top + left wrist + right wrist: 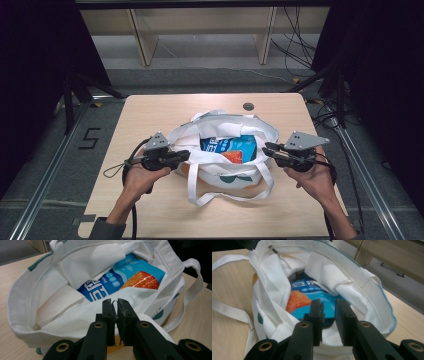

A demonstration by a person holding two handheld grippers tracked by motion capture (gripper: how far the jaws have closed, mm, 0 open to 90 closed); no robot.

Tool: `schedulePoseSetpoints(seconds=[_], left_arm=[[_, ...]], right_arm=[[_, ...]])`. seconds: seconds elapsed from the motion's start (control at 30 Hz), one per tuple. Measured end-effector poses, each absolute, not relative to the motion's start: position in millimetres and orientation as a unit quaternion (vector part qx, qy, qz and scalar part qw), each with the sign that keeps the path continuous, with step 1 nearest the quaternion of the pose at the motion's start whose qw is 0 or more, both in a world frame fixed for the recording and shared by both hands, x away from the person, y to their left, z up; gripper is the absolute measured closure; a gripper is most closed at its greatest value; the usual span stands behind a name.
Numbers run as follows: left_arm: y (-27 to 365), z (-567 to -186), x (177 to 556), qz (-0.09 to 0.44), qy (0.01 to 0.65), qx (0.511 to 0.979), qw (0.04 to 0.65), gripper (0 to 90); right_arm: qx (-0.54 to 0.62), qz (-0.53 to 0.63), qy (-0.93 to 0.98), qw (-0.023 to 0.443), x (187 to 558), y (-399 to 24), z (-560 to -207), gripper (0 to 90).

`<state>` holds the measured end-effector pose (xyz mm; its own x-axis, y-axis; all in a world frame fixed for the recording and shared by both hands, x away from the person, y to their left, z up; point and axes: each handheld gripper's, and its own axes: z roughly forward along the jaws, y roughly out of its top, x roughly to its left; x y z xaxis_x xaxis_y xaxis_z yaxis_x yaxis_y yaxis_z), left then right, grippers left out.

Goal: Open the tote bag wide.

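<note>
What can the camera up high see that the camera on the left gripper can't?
The high view takes in the whole table, both hands, the right gripper, the dark disc beyond the bag, and the wooden shelf legs on the floor behind. The left gripper view gives a close look at the left gripper, its jaws a narrow slit apart just in front of the bag's rim. Both show the white tote bag and the blue packet inside it.

Soft overhead light is falling on the table point(150, 210), while the surroundings are staying dark. The bag point(25, 302) is glaring pale. Close jaws are blurring slightly; grain is showing everywhere.
</note>
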<state>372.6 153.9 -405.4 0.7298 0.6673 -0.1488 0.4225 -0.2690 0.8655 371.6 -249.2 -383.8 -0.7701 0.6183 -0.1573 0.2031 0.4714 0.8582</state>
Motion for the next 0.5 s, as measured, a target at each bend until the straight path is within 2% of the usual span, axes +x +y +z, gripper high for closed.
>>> schedulePoseSetpoints(seconds=[0.1,0.17,0.4,0.5], left_arm=[[160.7,-404.8,365.5,0.13,0.352,0.781,0.499,81.5],[166.0,-405.5,360.6,0.131,0.353,0.777,0.505,77.2],[180.2,-411.4,344.2,0.136,0.361,0.755,0.53,54.1],[184.4,-415.7,336.3,0.143,0.367,0.745,0.539,49.0]], right_arm=[[0.254,0.456,0.821,0.233,368.7,-257.1,-386.4,71.0],[0.265,0.464,0.812,0.234,366.7,-261.3,-388.0,62.1],[0.289,0.491,0.784,0.247,358.9,-273.5,-392.2,48.8],[0.299,0.496,0.776,0.25,354.4,-276.3,-395.0,45.4]])
